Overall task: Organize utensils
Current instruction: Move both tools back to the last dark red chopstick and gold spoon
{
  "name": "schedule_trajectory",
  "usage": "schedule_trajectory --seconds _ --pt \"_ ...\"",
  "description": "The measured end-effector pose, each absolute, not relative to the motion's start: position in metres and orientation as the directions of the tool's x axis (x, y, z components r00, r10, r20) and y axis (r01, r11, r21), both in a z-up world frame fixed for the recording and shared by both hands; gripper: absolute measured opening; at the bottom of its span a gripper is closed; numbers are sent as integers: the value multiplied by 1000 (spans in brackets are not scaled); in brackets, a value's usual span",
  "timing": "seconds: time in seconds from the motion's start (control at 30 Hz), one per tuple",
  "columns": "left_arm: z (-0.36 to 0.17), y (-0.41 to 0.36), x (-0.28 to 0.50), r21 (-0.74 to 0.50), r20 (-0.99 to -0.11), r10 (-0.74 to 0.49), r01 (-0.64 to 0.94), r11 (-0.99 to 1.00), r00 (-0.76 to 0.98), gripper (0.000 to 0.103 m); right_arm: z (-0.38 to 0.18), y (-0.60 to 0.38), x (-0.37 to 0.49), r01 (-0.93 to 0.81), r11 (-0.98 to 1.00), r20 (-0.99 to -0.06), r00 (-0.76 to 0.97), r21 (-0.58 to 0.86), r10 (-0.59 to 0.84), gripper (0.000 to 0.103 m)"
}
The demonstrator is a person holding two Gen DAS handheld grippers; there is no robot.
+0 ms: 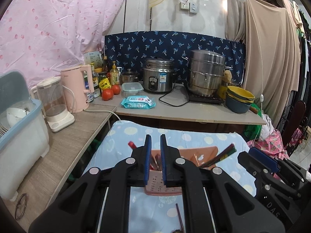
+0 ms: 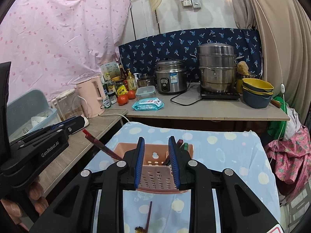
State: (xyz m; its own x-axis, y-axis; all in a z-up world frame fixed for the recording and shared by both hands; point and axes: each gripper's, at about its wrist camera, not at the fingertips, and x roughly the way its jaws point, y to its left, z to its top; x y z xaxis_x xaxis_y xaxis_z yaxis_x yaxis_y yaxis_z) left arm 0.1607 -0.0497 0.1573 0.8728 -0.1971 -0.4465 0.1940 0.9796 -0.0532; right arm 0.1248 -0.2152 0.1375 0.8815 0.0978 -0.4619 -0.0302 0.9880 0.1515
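A pink perforated utensil basket (image 1: 165, 191) (image 2: 155, 176) stands on a small table with a light blue cloth (image 1: 213, 137) (image 2: 233, 145). Dark chopsticks (image 1: 219, 156) (image 2: 101, 145) lean out of it, some red-tipped. One loose chopstick (image 1: 179, 217) (image 2: 148, 217) lies on the cloth in front of the basket. My left gripper (image 1: 155, 141) hovers over the basket's near side with its jaws almost together and nothing between them. My right gripper (image 2: 156, 139) hangs over the basket, its pads apart and not touching anything. Each gripper shows at the edge of the other's view (image 1: 252, 154) (image 2: 66, 124).
The back counter carries a rice cooker (image 1: 157, 76), a steel steamer pot (image 1: 207, 71), stacked bowls (image 1: 239, 99), tomatoes (image 1: 107, 94) and a wipes pack (image 1: 138, 103). A side table on the left bears kettles (image 1: 76, 91) and a dish rack (image 1: 21, 120). Clothes hang at right.
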Motion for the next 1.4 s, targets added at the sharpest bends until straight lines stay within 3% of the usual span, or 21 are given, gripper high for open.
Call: schedule_trajectory --seconds 1.4 --pt "-39 -21 71 -46 -768 -142 167 985 624 9 -58 -161 -5 -65 984 -798 578 165 172 25"
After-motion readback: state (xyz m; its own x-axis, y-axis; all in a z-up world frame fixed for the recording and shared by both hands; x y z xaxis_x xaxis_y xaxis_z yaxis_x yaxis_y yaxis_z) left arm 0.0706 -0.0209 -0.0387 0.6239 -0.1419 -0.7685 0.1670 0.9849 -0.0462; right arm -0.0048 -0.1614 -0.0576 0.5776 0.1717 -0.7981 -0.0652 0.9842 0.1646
